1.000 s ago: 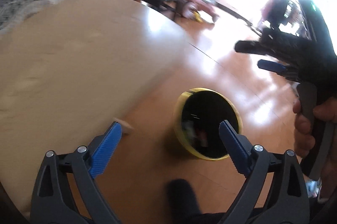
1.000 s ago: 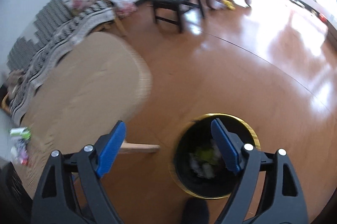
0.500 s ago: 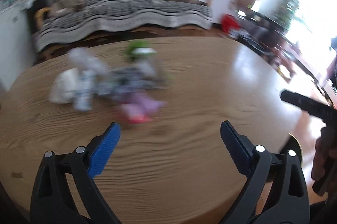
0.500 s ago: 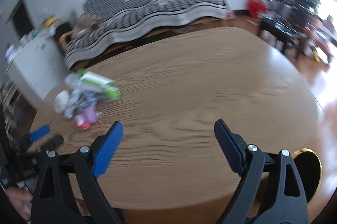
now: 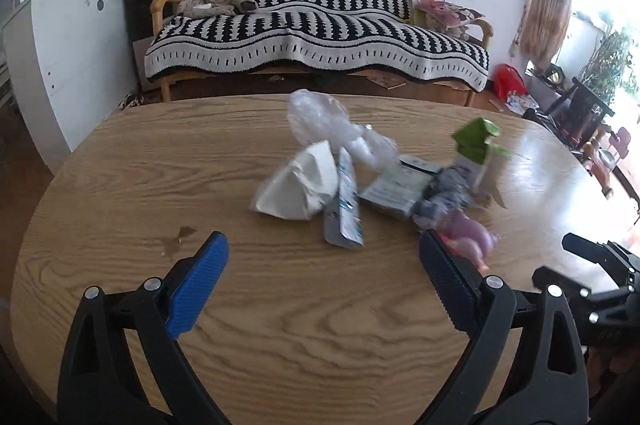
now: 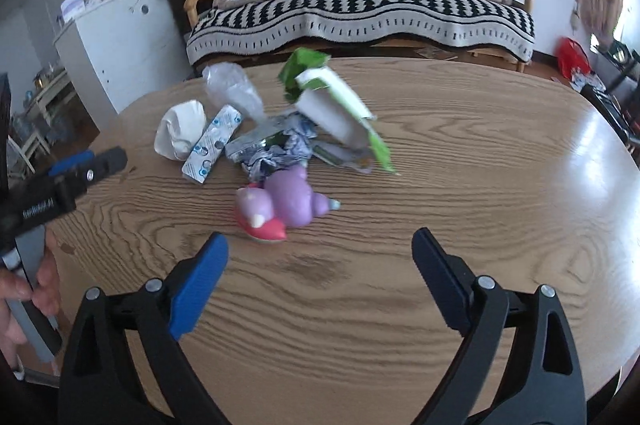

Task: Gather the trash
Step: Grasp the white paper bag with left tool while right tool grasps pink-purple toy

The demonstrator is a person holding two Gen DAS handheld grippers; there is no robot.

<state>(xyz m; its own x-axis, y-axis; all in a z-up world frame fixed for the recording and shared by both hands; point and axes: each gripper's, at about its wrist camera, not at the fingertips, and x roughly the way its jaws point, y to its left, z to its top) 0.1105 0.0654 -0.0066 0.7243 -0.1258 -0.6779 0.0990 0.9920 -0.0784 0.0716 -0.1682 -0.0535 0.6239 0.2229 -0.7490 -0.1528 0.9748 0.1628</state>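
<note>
A heap of trash lies on the round wooden table (image 5: 120,185): crumpled white paper (image 5: 298,185), a clear plastic bag (image 5: 324,121), a blue-and-white blister pack (image 5: 344,201), a green-and-white carton (image 5: 478,145), grey foil wrappers (image 5: 444,193) and a purple-pink toy (image 5: 468,231). The right wrist view shows the same toy (image 6: 288,203), carton (image 6: 336,105), paper (image 6: 180,129) and blister pack (image 6: 212,145). My left gripper (image 5: 322,277) is open and empty, just short of the heap. My right gripper (image 6: 318,273) is open and empty, just short of the toy.
A sofa with a black-and-white cover (image 5: 320,25) stands behind the table. A white cabinet (image 5: 60,45) stands at the left. Dark furniture and plants (image 5: 580,105) are at the right by the window. The left gripper also shows in the right wrist view (image 6: 72,169).
Both grippers have swung from above the yellow-rimmed bin on the floor back over the table. They now face the trash heap at close range. Both stayed open.
</note>
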